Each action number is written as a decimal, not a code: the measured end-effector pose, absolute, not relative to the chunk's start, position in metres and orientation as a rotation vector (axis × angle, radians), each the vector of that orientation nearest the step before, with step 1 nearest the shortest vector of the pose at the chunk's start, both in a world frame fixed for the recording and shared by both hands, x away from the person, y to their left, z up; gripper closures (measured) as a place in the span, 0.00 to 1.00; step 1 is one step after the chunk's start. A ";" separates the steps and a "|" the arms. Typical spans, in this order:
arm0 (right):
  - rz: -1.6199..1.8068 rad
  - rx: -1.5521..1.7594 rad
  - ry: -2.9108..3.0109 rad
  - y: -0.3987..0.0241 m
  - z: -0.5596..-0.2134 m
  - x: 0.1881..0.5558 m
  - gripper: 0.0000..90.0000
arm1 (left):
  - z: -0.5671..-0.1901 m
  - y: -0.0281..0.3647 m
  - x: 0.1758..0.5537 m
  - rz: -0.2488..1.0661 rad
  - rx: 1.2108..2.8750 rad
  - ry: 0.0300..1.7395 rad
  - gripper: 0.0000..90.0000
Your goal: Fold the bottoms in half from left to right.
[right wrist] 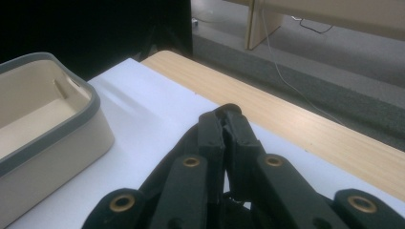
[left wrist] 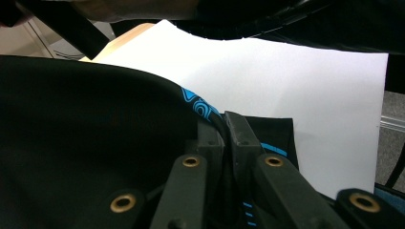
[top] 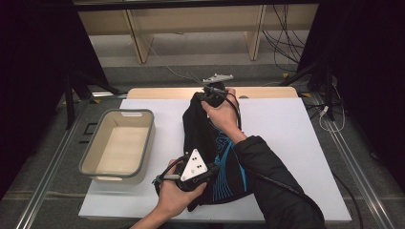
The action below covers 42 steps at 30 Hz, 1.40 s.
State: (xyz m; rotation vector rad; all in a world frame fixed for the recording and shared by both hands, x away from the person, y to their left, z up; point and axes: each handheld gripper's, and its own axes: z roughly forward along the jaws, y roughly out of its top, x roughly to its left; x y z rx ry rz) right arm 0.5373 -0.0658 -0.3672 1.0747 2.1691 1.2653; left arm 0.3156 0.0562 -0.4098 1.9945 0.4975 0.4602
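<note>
White-papered counter [top: 286, 143]: both claws, left [left wrist: 224, 125] and right [right wrist: 223, 114], pinch a limp, light black garment with blue print [top: 224, 157] by opposite edges.

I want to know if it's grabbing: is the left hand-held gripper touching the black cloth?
Touching. In the left gripper view the left hand-held gripper has its jaws closed on the edge of the black cloth, pinched between them with no gap.
</note>
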 end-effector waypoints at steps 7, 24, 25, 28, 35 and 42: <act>1.265 1.078 2.167 -0.067 -0.368 0.537 0.96 | -0.411 0.055 0.316 0.458 1.993 0.497 0.95; 1.267 1.092 2.164 -0.071 -0.369 0.538 0.96 | -0.414 0.049 0.319 0.452 2.000 0.486 0.95; 1.267 1.091 2.163 -0.072 -0.369 0.538 0.96 | -0.414 0.049 0.319 0.452 2.000 0.485 0.95; 1.268 1.093 2.163 -0.072 -0.369 0.538 0.96 | -0.414 0.048 0.319 0.450 2.002 0.485 0.95; 1.270 1.097 2.158 -0.074 -0.370 0.538 0.96 | -0.415 0.047 0.320 0.450 2.003 0.482 0.95; 1.265 1.099 2.162 -0.076 -0.371 0.538 0.96 | -0.418 0.044 0.321 0.447 2.013 0.480 0.95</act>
